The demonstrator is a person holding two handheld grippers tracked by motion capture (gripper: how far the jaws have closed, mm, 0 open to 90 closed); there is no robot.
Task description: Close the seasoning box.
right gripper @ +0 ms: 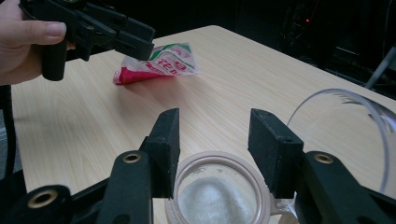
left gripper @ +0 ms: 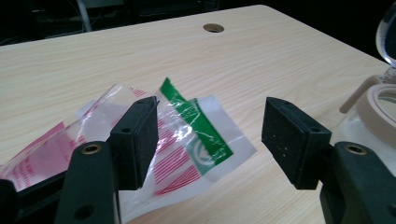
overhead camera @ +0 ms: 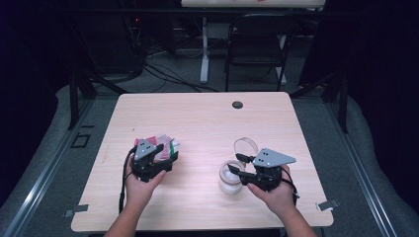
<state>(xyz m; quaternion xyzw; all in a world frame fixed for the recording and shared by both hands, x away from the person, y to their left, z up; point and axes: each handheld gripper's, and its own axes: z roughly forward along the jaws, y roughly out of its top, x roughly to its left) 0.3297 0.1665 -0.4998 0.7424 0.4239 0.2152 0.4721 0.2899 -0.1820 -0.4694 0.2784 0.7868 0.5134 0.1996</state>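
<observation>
Looking down from the high view, a person's two hands each hold a black two-jaw gripper over a pale wooden table (overhead camera: 197,118). The left gripper (overhead camera: 170,150) hovers above a crumpled clear plastic packet printed in red, white and green (overhead camera: 165,143), lying left of centre. The right gripper (overhead camera: 232,163) sits at a small clear jar with a pinkish rim and a flipped-open clear lid (overhead camera: 231,180), right of centre, well apart from the packet.

Seen from the left gripper view, the left gripper (left gripper: 210,140) has its jaws spread wide with nothing between the pads. The packet (left gripper: 187,140) lies flat on the table just beyond and beneath the left-hand jaw. The jar's rim (left gripper: 376,105) shows at the right edge.

Seen from the right gripper view, the right gripper (right gripper: 214,154) also stands wide, its pads on either side of the jar's mouth (right gripper: 217,196) and seemingly above it, not pressing on it. White grains fill the jar. The open lid (right gripper: 345,135) curves up at the right. Farther off, the left gripper (right gripper: 135,39) hangs over the packet (right gripper: 159,65).

The packet looks light, limp and slippery; pinching a raised, wrinkled edge should hold better than its flat middle. The jar seems rigid and easily tipped; grip its sides under the rim.
</observation>
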